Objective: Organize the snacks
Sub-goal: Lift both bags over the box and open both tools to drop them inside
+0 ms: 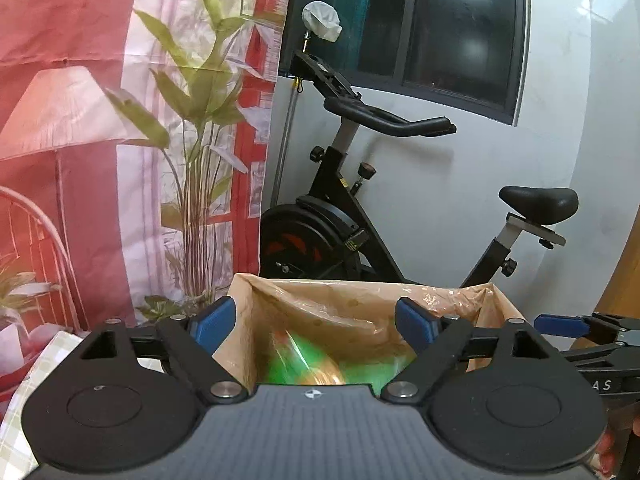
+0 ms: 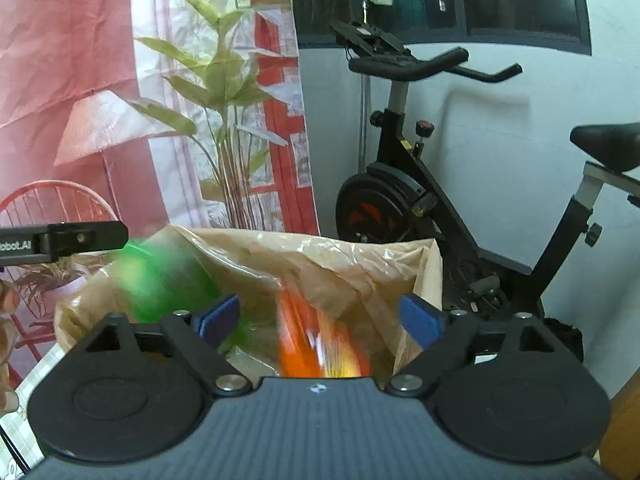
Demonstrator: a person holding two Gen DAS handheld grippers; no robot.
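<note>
Both grippers hover over the open cardboard box (image 1: 496, 308) lined with brown plastic; left gripper (image 1: 316, 326) released, jaws wide, nothing between the blue pads (image 1: 214, 328). Blurred green snack packet (image 1: 296, 364) sits inside the box, at 6 o'clock below that gripper. Right gripper (image 2: 320, 318) also released, pads clear; blurred orange snack packet (image 2: 316, 344) in the box between its fingers, green one at 9 o'clock. Exercise bike (image 2: 420, 192) behind at 12
</note>
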